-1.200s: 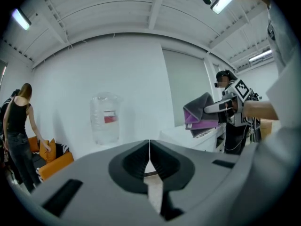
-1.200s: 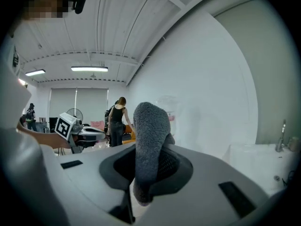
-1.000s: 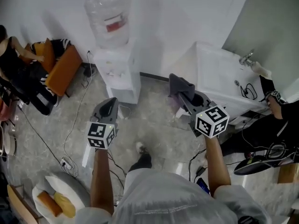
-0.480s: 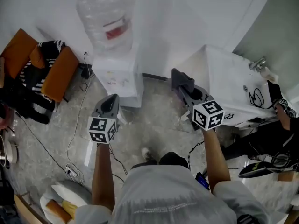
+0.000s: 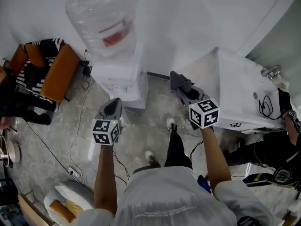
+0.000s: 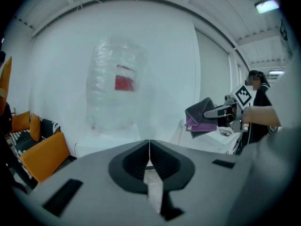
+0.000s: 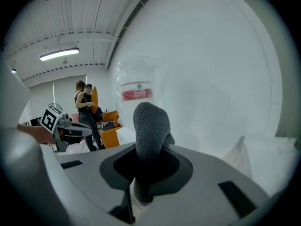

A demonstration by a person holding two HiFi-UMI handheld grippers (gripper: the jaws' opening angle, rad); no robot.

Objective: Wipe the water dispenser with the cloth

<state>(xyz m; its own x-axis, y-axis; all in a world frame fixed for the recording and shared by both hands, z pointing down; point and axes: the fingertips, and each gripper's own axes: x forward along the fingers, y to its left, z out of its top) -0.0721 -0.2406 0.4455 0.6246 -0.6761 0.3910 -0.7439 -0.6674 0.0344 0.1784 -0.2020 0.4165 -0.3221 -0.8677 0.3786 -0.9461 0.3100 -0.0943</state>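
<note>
My R gripper point(image 5: 184, 89) is clamped on the grey cloth point(image 5: 178, 80), held in mid-air just right of the water dispenser point(image 5: 123, 81) and not touching it; the cloth's lower end is lost down in the jaw hollow in the right gripper view. L gripper point(image 5: 112, 107) has its jaws pressed together w/ nothing between, in front of the dispenser's lower body. The bottle point(image 5: 101, 18) on top is blurred and cut off by the head view's top edge, and I can't make out the taps.
</note>
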